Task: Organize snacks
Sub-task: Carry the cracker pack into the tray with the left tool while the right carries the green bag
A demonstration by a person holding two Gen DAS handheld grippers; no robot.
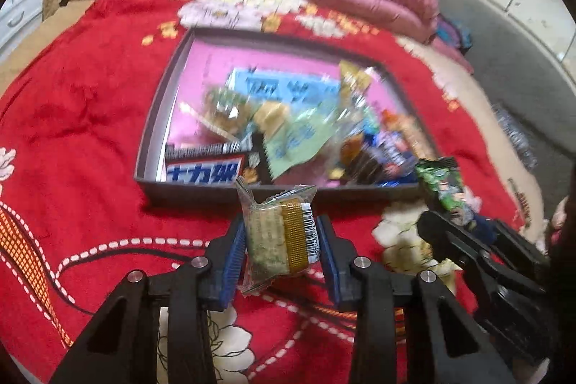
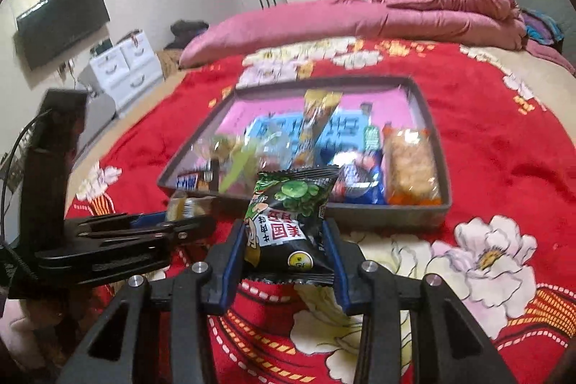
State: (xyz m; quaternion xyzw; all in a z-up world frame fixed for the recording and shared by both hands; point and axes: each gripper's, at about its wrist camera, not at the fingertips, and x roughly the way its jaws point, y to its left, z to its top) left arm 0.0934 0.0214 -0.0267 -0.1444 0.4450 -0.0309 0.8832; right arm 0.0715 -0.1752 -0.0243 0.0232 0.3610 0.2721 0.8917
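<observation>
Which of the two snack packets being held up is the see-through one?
The cracker packet in the left tongs: its clear wrapper shows the pale biscuit inside. The pea snack packet in the right tongs is opaque black and green.

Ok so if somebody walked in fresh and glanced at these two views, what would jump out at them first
Each gripper holds a snack packet above the red flowered blanket: the left gripper grips a clear-wrapped biscuit packet, the right gripper a black-and-green pea packet. Just beyond them lies a grey tray with a pink floor, heaped with mixed snacks, and a rumpled pink quilt lies along the far edge of the bed.
</observation>
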